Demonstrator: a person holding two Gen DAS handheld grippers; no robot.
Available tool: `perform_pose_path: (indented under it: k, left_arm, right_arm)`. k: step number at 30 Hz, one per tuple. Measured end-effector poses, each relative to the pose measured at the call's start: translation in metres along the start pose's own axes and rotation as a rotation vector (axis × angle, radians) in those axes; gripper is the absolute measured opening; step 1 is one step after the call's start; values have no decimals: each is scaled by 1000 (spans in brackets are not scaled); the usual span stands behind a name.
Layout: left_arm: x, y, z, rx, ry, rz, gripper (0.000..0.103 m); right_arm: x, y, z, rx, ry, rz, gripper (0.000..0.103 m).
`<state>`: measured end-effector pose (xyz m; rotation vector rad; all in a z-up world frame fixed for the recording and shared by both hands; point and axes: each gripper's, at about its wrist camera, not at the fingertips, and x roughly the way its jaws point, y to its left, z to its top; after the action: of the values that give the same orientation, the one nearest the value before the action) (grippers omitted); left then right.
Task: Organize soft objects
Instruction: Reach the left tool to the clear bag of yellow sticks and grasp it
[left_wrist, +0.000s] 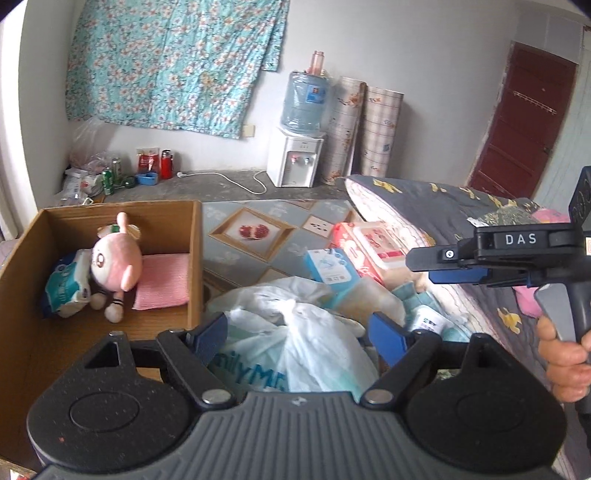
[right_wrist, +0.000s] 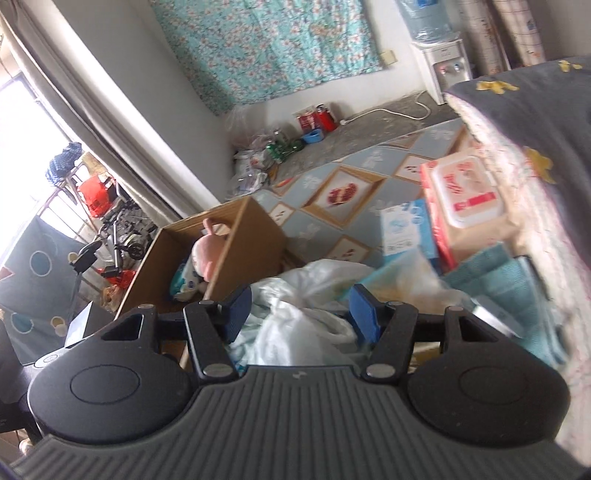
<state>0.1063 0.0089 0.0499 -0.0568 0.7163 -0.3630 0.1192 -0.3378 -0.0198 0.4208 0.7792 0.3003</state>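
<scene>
An open cardboard box (left_wrist: 110, 208) (right_wrist: 251, 236) lies at the left. It holds a pink plush doll (left_wrist: 114, 258) (right_wrist: 205, 254), a tissue pack (left_wrist: 66, 288) (right_wrist: 183, 280) and a folded pink cloth (left_wrist: 162, 280). A knotted white plastic bag (left_wrist: 306, 354) (right_wrist: 288, 332) lies just right of the box. My left gripper (left_wrist: 295, 332) hangs open over the bag, its blue pads either side of it. My right gripper (right_wrist: 299, 314) is also open above the bag with nothing gripped. In the left wrist view a hand holds the right gripper (left_wrist: 421, 267) at the right edge, pointing left.
A red-and-white wet wipes pack (left_wrist: 373, 243) (right_wrist: 469, 195), a blue carton (left_wrist: 328, 266) (right_wrist: 402, 225) and a teal cloth (right_wrist: 517, 280) lie beyond the bag beside a dark quilt (left_wrist: 461, 199). A patterned floor mat (left_wrist: 258, 229) and a water dispenser (left_wrist: 295, 158) stand farther back.
</scene>
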Motion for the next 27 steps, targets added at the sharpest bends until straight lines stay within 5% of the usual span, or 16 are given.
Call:
perform_pose_path:
  k: [5,12,20,25,27]
  left_arm:
    - [17,-34,-17,75,6,-50,85]
    - [49,-73,-23,185,21,-45,80]
    - [104,-74,-5,53,112,-84,56]
    - [136,-79,0,53,167,-89,41]
    - [149,-81,-1,59,196,-74,37]
  right_arm:
    - [-23,-57,-24,65,10,-54,59]
    - [-9,-78,-30,105,48,-41,59]
    - [45,-73,19,-42,165,-18,60]
    - [98,-83,38,-110,242,-25,60]
    - [116,-88,41,-128,266,-45,53]
